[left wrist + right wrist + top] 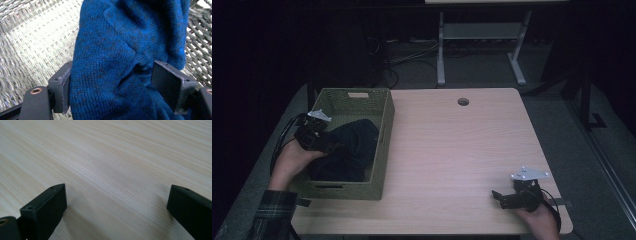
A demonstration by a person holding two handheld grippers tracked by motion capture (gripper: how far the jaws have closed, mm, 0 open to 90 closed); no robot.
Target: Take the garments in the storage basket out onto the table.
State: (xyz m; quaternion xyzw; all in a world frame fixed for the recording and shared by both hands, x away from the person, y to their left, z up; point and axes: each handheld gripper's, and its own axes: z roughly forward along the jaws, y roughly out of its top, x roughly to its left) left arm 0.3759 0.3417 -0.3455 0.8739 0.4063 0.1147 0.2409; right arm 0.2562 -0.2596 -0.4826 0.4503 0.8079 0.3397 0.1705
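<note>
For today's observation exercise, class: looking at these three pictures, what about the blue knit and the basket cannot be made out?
- Blue knit, left gripper view: which garment it is; it is bunched and cut off by the top and bottom edges.
- Left gripper: whether its pads already press the knit between them; folds hide the contact.
- Basket, high view: anything under the knit; the dark cloth covers the floor.
- Right gripper on the table: fine detail, dim and small.

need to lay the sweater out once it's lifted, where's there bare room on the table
The light wooden tabletop is bare from the woven green basket's right wall across to the right gripper near the front right corner, and back to the round cable hole. The basket is crowded: the dark blue knitted sweater fills it, with the left gripper in it.
</note>
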